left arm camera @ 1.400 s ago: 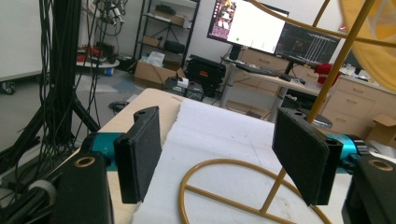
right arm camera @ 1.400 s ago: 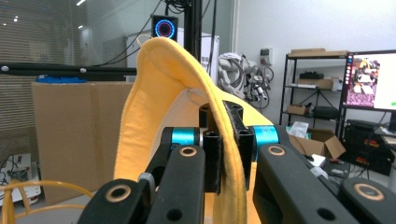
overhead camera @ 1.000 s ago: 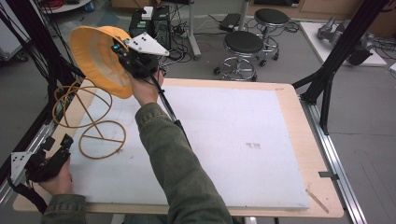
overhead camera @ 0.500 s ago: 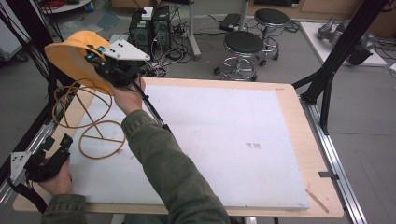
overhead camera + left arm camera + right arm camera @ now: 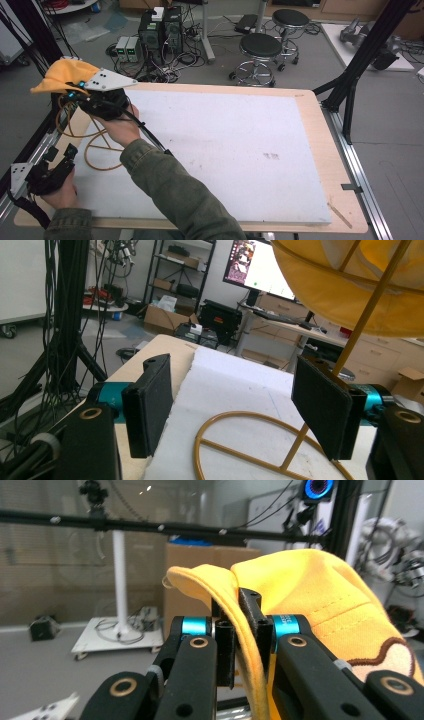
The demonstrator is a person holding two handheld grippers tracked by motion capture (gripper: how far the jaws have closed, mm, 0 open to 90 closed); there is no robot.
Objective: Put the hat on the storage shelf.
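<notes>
A yellow cap [image 5: 64,75] hangs at the table's far left, above a gold wire stand [image 5: 95,147] whose ring base lies on the white mat. My right gripper [image 5: 75,95] is shut on the cap's brim; in the right gripper view the jaws pinch the yellow fabric [image 5: 310,590] at my right gripper [image 5: 242,630]. My left gripper [image 5: 59,154] rests at the near left corner with nothing in it. In the left gripper view my left gripper [image 5: 235,407] stands open, facing the stand's ring [image 5: 250,415] and upright rod, with the cap [image 5: 340,295] overhead.
A white mat [image 5: 225,140] covers most of the wooden table [image 5: 312,125]. Black frame posts [image 5: 350,85] rise at the right and left edges. Two stools [image 5: 260,47] and computer boxes [image 5: 160,30] stand on the floor behind the table.
My right gripper has carried the cap leftward and lower, to above the wire stand, and the cap has tipped flatter. The left gripper has stayed put.
</notes>
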